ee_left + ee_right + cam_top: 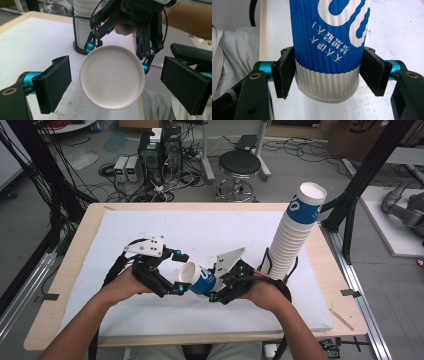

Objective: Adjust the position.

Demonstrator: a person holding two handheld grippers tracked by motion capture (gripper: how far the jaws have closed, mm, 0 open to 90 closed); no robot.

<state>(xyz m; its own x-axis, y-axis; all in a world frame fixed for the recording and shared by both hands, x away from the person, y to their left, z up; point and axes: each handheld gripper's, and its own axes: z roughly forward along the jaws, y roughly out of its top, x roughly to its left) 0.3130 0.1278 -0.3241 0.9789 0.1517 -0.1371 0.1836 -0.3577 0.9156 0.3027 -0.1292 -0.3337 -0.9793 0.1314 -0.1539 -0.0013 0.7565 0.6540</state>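
Right now, seen from the high view, the person's right gripper [212, 290] has its jaws clamped on the base end of a blue-and-white paper cup [198, 278], which lies on its side above the white mat [150, 320], mouth turned toward the left gripper [176, 273]. The left one's jaws stand wide, one either side of the cup's rim, not pressing it as far as this angle tells. The tall stack of cups [295, 232] stands just right of the held cup, behind the right hand [267, 295], leaning a bit.

From the left gripper view, the cup [112, 77] faces mouth-on, a round white opening between two wide-apart black pads [53, 83]. Clear gaps on both sides, so no contact. Beyond the cup is the right gripper [117, 56], and the stack [83, 27] sits in a dark holder behind the cup.

From the right gripper view, both pads [285, 75] press the ribbed wall of the cup [329, 50] near its white bottom band. The hold looks firm and about square across the cup, which reaches away over the mat.

Step in hand, by my reading: one cup is off the stack and is being offered across, a hand-over or a re-grip at the rim. Next move likely calls for the left jaws to close onto the rim or upper wall, gently, since thin paper will crush or go oval. The right should hold until the left has it. Risk: a skewed pinch on the rim, so the cup twists out.
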